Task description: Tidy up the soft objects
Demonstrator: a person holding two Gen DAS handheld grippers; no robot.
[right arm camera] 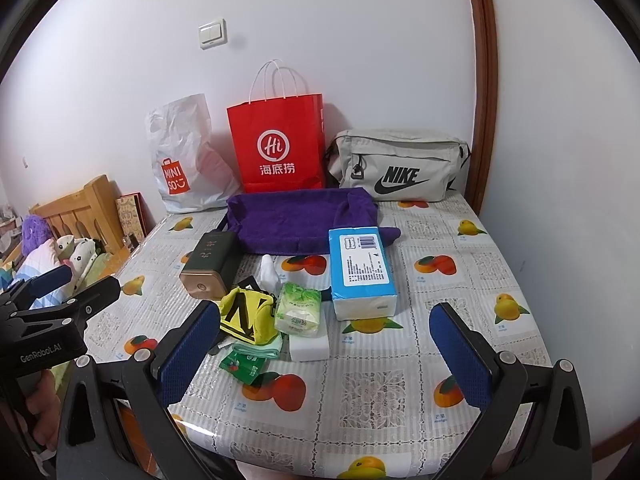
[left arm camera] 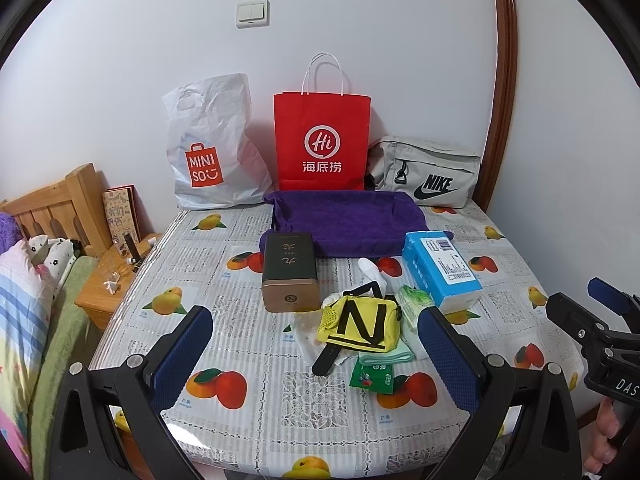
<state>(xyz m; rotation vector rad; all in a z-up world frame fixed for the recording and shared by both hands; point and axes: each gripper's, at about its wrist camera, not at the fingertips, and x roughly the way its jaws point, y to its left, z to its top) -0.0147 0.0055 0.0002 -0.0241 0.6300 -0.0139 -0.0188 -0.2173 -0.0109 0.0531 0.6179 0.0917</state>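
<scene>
A small pile lies mid-table: a yellow pouch (left arm camera: 360, 322) (right arm camera: 246, 314) marked N, a green tissue pack (right arm camera: 299, 308) (left arm camera: 414, 300), a white sock (left arm camera: 374, 272) (right arm camera: 269, 270), a folded mint cloth (left arm camera: 384, 359) (right arm camera: 258, 349), a green sachet (left arm camera: 372, 378) (right arm camera: 242, 366) and a white block (right arm camera: 309, 347). Behind them a purple towel (left arm camera: 344, 222) (right arm camera: 300, 220) is spread out. A blue tissue box (left arm camera: 440, 270) (right arm camera: 360, 270) lies right of the pile. My left gripper (left arm camera: 316, 354) is open, short of the pile. My right gripper (right arm camera: 326, 354) is open too, nearer the table's front.
A dark tin box (left arm camera: 290, 272) (right arm camera: 208, 266) lies left of the pile. Against the wall stand a white Miniso bag (left arm camera: 208, 148) (right arm camera: 184, 160), a red paper bag (left arm camera: 322, 140) (right arm camera: 278, 148) and a grey Nike bag (left arm camera: 428, 174) (right arm camera: 400, 168). A bed and wooden nightstand (left arm camera: 108, 284) are at left.
</scene>
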